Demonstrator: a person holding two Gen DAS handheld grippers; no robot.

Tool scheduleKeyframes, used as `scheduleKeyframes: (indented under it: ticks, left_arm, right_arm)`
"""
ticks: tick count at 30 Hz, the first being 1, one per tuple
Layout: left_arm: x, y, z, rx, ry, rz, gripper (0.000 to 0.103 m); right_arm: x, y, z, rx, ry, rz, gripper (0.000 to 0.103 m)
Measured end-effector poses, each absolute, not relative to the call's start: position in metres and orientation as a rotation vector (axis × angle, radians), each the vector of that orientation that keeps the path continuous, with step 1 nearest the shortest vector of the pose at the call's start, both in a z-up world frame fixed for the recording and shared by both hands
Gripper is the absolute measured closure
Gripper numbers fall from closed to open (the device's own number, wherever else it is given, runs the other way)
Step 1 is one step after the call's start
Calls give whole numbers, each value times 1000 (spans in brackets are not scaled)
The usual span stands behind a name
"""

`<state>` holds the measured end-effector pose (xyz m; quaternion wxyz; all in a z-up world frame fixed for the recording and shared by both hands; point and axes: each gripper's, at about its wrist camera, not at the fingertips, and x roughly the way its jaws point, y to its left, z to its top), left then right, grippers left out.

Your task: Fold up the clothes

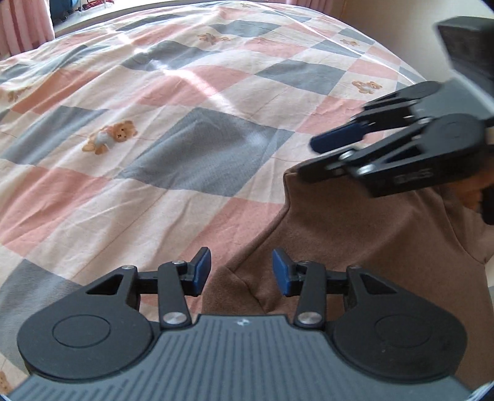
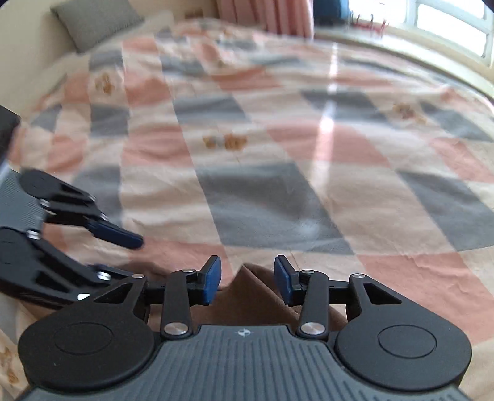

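Note:
A brown garment [image 1: 355,240] lies on the bed at the lower right of the left wrist view, with a folded edge running toward me. My left gripper [image 1: 242,271] is open, its blue pads apart just above the garment's near left edge and holding nothing. My right gripper [image 1: 311,157] comes in from the right, open, with its lower finger at the garment's far corner. In the right wrist view that brown corner [image 2: 250,296] peaks between the open right gripper's [image 2: 247,277] pads. The left gripper [image 2: 123,256] shows at the left, open.
The bed is covered by a quilt [image 1: 154,138] of pink, grey and cream patches with teddy bears. A grey pillow [image 2: 92,21] lies at the bed's far corner. Pink curtains [image 2: 265,15] and a window [image 2: 447,21] stand beyond the bed.

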<state>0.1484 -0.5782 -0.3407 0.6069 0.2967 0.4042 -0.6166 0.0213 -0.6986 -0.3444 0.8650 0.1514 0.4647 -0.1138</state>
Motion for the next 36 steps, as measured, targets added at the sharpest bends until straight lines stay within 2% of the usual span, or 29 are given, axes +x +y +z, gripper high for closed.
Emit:
scheduleKeyframes:
  ticks: [1, 2, 9, 12, 14, 15, 16, 17, 19, 20, 23, 27, 28, 31, 33, 35, 36]
  left_arm:
    - [151, -577, -343, 677, 944, -1431, 64]
    - [153, -576, -344, 666, 954, -1434, 64]
    - [158, -568, -340, 607, 948, -1488, 64]
    - [153, -576, -350, 660, 922, -1443, 65]
    - [147, -582, -357, 720, 899, -1386, 69]
    - [146, -581, -357, 718, 887, -1372, 69]
    - [144, -580, -356, 710, 877, -1360, 71]
    - [144, -577, -351, 679, 876, -1357, 78]
    - [136, -568, -338, 609, 880, -1413, 89]
    - [130, -564, -332, 582, 881, -1457, 89]
    - [92, -563, -333, 651, 823, -1616, 89]
    - [79, -580, -373, 791, 793, -1548, 88]
    - [88, -584, -382, 779, 813, -1498, 89]
    - [112, -585, -373, 668, 857, -1346, 94]
    - [118, -579, -356, 604, 858, -1279, 94]
    - [115, -566, -339, 563, 865, -1266, 93]
    - [107, -555, -333, 555, 871, -1279, 93]
  right_arm:
    - [27, -701, -352, 328, 1005, -220, 72]
    - [30, -702, -357, 338, 1021, -196, 101]
    - [21, -729, -358, 404, 866, -277, 103]
    - [23, -739, -379, 498, 900, -341, 103]
    - [7, -743, -370, 557, 831, -421, 103]
    - [-5, -745, -361, 586, 779, -467, 101]
    - [-21, -745, -352, 610, 728, -507, 91]
    - [-45, -741, -341, 625, 681, -540, 82]
    - [-94, -733, -320, 654, 585, -606, 77]
    - [-115, -728, -314, 663, 567, -625, 77]
    - [-159, -706, -325, 636, 680, -624, 77]
    - [-186, -712, -368, 560, 854, -775, 82]
    - [-195, -719, -375, 569, 861, -809, 103]
    - [-219, -715, -366, 604, 799, -825, 103]
    - [-227, -700, -349, 568, 761, -839, 91]
    - [-233, -671, -335, 554, 726, -828, 62]
    - [-237, -655, -331, 563, 716, -806, 60]
